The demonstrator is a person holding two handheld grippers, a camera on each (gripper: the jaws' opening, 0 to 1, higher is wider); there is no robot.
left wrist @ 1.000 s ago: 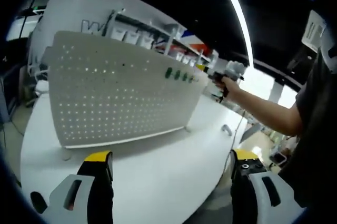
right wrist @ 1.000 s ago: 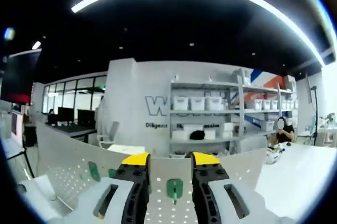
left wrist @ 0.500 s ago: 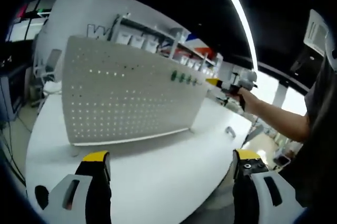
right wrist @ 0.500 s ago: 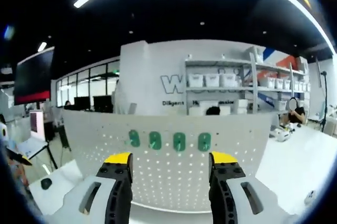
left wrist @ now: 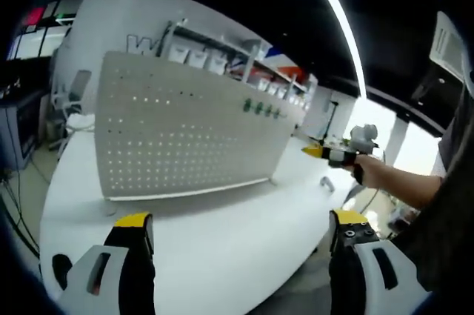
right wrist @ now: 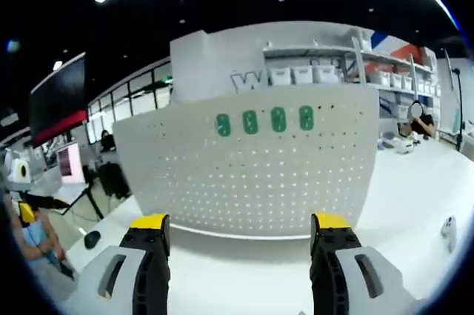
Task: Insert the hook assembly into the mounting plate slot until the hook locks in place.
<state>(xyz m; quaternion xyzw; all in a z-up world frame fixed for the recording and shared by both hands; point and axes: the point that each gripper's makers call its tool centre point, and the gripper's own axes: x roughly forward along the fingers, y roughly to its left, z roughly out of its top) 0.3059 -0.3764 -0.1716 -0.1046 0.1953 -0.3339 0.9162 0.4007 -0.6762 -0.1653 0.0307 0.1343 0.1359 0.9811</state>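
Observation:
A white perforated mounting plate (left wrist: 185,133) stands upright on the white table (left wrist: 222,241). Several green hooks (left wrist: 263,108) sit in a row near its upper right edge. In the right gripper view the same plate (right wrist: 252,167) faces me with the green hooks (right wrist: 263,121) across its top. My left gripper (left wrist: 241,227) is open near the table's front edge, with nothing between its jaws. My right gripper (right wrist: 241,224) is open too and stands back from the plate. A hand holds the right gripper (left wrist: 311,151) off to the right of the plate in the left gripper view.
A small pale object (left wrist: 324,182) lies on the table right of the plate, also visible as the small object (right wrist: 446,227). A dark mouse (right wrist: 91,239) lies at the left. Shelves with white bins (right wrist: 326,74) stand behind. A person's arm (left wrist: 404,181) reaches in from the right.
The right gripper has drawn back from the plate and its jaws have spread wider; a second ago they flanked one green hook. The hand holding it moved right and down.

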